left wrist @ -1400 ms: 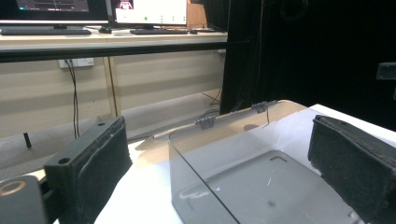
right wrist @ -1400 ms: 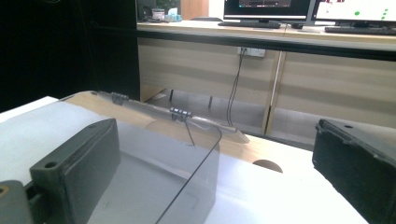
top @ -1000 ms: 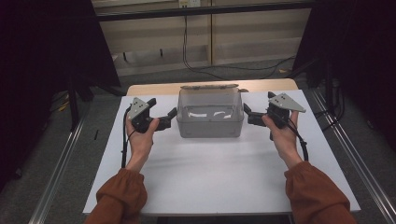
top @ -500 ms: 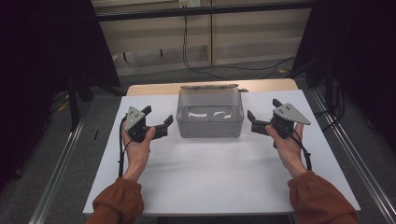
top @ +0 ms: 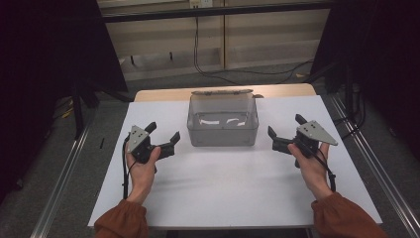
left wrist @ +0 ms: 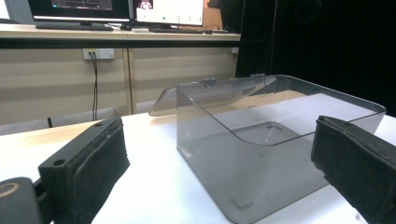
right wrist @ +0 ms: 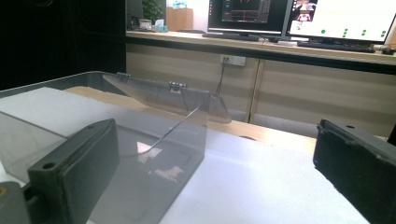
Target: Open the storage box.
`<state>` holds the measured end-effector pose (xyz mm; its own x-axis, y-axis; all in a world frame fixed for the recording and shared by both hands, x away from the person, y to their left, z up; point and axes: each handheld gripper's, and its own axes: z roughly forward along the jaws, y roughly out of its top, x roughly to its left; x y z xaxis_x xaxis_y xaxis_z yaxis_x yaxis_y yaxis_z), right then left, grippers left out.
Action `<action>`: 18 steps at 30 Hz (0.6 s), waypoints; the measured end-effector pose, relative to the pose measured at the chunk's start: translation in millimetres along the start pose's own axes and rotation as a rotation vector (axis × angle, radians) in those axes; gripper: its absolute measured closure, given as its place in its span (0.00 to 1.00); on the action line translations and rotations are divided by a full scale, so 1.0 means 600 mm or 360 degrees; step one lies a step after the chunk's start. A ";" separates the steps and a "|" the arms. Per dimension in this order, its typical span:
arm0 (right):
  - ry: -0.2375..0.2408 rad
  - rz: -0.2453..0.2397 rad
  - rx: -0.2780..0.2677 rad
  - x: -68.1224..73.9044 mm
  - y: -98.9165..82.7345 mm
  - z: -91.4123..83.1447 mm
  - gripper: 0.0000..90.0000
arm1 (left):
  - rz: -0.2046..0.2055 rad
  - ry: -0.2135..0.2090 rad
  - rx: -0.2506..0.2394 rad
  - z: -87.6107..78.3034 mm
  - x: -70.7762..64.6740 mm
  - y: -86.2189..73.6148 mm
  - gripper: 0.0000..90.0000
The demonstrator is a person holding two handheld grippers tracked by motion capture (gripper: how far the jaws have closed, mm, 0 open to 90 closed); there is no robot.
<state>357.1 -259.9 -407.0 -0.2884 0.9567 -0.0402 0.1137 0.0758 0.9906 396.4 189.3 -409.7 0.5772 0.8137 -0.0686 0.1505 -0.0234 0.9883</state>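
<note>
A clear grey plastic box (top: 223,121) stands at the far middle of the white table (top: 233,173), its hinged lid (top: 222,92) folded back behind it. Nothing lies inside the box (left wrist: 275,140) that I can make out. My left gripper (top: 162,135) is open a short way to the left of the box, jaws empty. On the other side my right gripper (top: 285,131) is open too, just right of the box (right wrist: 116,140), holding nothing. Both point inward at the box without touching it.
A wooden strip (top: 163,94) edges the table's far side. Metal rails (top: 64,178) run along the floor on both sides. Beyond stand a low wall with a socket and cables (top: 198,39), and monitors (right wrist: 299,18) on a shelf.
Both grippers have drawn back from the box's sides, toward me and slightly outward. The box has stayed in place.
</note>
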 end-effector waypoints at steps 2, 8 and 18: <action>-0.0002 0.0000 0.0000 0.000 -0.005 -0.006 0.00 | 0.0013 0.0005 -0.0002 -0.005 -0.003 -0.002 0.04; -0.0003 0.0026 -0.0010 -0.001 -0.014 -0.026 0.00 | 0.0019 0.0007 0.0017 -0.023 -0.012 -0.011 0.04; 0.0000 0.0038 -0.0026 -0.003 -0.024 -0.064 0.00 | -0.0027 0.0045 0.0027 -0.060 -0.019 -0.028 0.04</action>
<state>319.4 -273.4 -416.4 -0.2858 0.9581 -0.0163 0.1049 0.0482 0.9933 358.6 201.4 -420.8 0.5518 0.8300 -0.0815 0.1737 -0.0188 0.9846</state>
